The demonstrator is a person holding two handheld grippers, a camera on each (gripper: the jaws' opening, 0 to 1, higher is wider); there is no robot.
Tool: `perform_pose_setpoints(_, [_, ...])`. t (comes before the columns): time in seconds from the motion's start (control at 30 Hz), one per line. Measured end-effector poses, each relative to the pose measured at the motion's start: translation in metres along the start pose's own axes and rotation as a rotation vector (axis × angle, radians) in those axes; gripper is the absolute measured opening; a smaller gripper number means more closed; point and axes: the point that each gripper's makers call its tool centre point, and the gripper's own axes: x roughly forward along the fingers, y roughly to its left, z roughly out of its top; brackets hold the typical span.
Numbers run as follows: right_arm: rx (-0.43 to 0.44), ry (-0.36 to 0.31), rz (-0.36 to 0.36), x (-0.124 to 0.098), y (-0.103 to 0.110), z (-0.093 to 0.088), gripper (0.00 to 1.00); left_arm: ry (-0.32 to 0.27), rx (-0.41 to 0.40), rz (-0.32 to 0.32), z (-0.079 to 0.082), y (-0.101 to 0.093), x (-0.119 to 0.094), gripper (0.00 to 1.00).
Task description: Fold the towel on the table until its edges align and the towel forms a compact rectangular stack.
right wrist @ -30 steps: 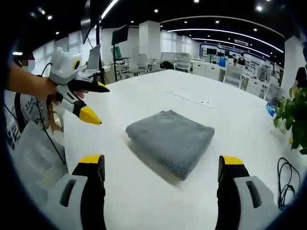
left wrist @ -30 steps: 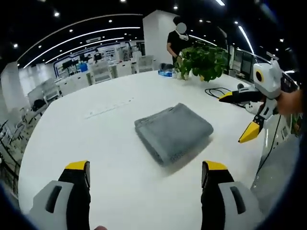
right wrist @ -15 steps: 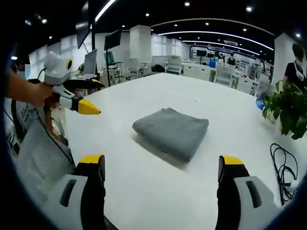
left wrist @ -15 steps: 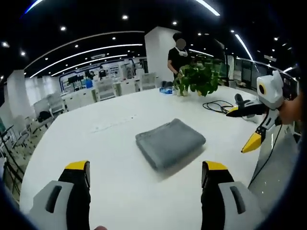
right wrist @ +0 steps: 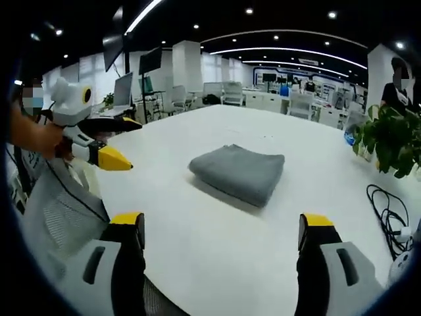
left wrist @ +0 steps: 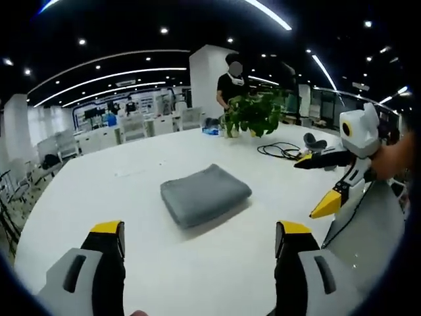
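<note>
The grey towel (left wrist: 205, 195) lies near the middle of the white table (left wrist: 99, 197), already folded into a thick, compact rectangle; in the right gripper view its (right wrist: 239, 171) layers sit one over another with the edges close to flush. I judge the folding done and the step in hand to be a clean finish: keep off the stack and leave it in plain sight.

My left gripper (left wrist: 197, 247) hangs well short of the towel with its jaws spread wide and nothing between them. My right gripper (right wrist: 223, 237) is likewise released and empty, set back over the near edge of the table. From the left gripper view I see the right gripper (left wrist: 316, 184) off to the side, its yellow tips apart, well clear of the cloth.

To do this well I hold both tools level and pointed at the towel, so it sits between the jaws in each view. I avoid sweeping low across the table, since a brushed corner could peel the top layer. The potted plant (right wrist: 388, 138) and the black cable (right wrist: 388, 210) lie beyond, well apart from the stack.
</note>
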Motion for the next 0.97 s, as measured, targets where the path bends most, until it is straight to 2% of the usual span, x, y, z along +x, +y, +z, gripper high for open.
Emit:
perform_pose_setpoints(0.17, [-0.012, -0.041, 0.000, -0.004, 0.002, 0.011, 0.98, 0.006, 0.008, 0.005, -0.009, -0.004, -0.010, 0.96])
perform_pose_setpoints(0.27, [-0.004, -0.053, -0.005, -0.004, -0.001, 0.012, 0.99, 0.001, -0.012, 0.008, -0.014, -0.002, -0.010, 0.96])
perform_pose_setpoints(0.4, [-0.021, -0.041, -0.002, -0.003, -0.002, 0.006, 0.98, -0.025, -0.002, 0.019, -0.007, 0.001, -0.011, 0.93])
perform_pose_setpoints(0.53, [-0.032, -0.062, 0.010, -0.005, 0.006, 0.009, 0.97, -0.022, 0.003, 0.020, -0.009, 0.001, -0.010, 0.92])
perform_pose_setpoints(0.7, [-0.046, -0.054, 0.024, -0.003, 0.015, 0.006, 0.96, -0.024, -0.003, 0.021, -0.010, 0.001, -0.011, 0.91])
perform_pose_setpoints(0.8, [-0.058, -0.072, 0.027, -0.006, 0.021, 0.013, 0.95, -0.029, -0.008, 0.026, -0.009, 0.002, -0.012, 0.91])
perform_pose_setpoints(0.97, [-0.037, -0.083, 0.012, -0.005, 0.013, 0.013, 0.94, -0.017, -0.013, 0.030, -0.012, 0.004, -0.012, 0.91])
